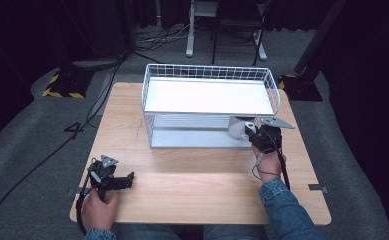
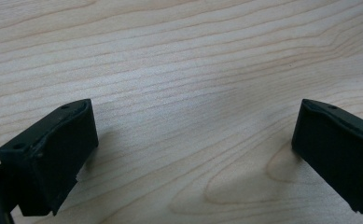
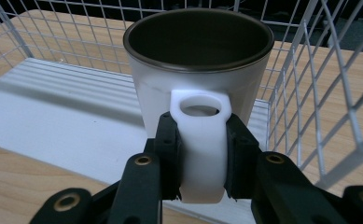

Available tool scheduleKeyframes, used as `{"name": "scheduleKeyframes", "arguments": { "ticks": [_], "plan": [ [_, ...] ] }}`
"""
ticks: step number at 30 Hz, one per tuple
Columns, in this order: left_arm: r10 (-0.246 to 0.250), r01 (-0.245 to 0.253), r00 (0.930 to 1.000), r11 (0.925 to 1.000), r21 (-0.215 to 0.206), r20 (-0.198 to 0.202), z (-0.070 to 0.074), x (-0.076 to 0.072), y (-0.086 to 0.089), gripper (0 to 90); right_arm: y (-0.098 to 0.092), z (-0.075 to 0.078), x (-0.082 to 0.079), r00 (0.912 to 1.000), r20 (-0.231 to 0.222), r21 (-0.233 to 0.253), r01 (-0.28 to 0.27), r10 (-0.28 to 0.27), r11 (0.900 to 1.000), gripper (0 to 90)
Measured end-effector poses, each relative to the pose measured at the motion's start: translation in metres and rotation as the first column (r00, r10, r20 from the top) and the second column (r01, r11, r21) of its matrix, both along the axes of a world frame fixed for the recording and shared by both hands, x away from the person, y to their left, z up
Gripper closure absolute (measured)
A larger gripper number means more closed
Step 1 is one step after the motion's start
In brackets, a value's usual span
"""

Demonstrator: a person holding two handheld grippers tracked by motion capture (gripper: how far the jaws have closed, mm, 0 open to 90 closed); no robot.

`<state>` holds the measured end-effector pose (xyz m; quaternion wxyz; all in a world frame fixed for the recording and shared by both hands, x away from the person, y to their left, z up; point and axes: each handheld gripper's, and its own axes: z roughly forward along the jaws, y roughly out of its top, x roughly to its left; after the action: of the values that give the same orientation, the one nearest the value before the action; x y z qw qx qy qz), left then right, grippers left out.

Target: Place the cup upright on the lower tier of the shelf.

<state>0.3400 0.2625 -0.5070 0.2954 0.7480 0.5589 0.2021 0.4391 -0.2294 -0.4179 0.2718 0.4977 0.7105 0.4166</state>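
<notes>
Clamped between the two black jaws of the right gripper (image 3: pixel 202 161) is the handle of a white mug (image 3: pixel 198 77), its dark inside open upward just beyond the jaw tips, at the lower shelf of the white wire rack (image 1: pixel 209 75) whose mesh rises beside and behind it. Wooden table (image 2: pixel 179 56) lies under the left gripper (image 2: pixel 193 149), whose jaws stand wide apart, nothing between them.
</notes>
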Motion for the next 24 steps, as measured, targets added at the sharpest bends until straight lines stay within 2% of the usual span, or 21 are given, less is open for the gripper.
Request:
{"name": "scheduleKeyframes", "arguments": {
  "ticks": [6,10,24],
  "plan": [
    [0.000,0.000,1.0000,1.0000,0.000,0.000,0.000,0.000,0.000,0.5,0.005,-0.006,0.006,0.9999,0.010,-0.011,0.014,-0.014,1.000,71.2],
    [0.000,0.000,1.0000,1.0000,0.000,0.000,0.000,0.000,0.000,0.5,0.007,-0.010,0.009,0.9993,0.017,0.003,0.034,-0.034,0.999,71.2],
    [0.000,0.000,1.0000,1.0000,0.000,0.000,0.000,0.000,0.000,0.5,0.012,-0.017,0.014,0.9990,0.021,0.009,0.039,-0.039,0.999,71.0]
  ]
}}
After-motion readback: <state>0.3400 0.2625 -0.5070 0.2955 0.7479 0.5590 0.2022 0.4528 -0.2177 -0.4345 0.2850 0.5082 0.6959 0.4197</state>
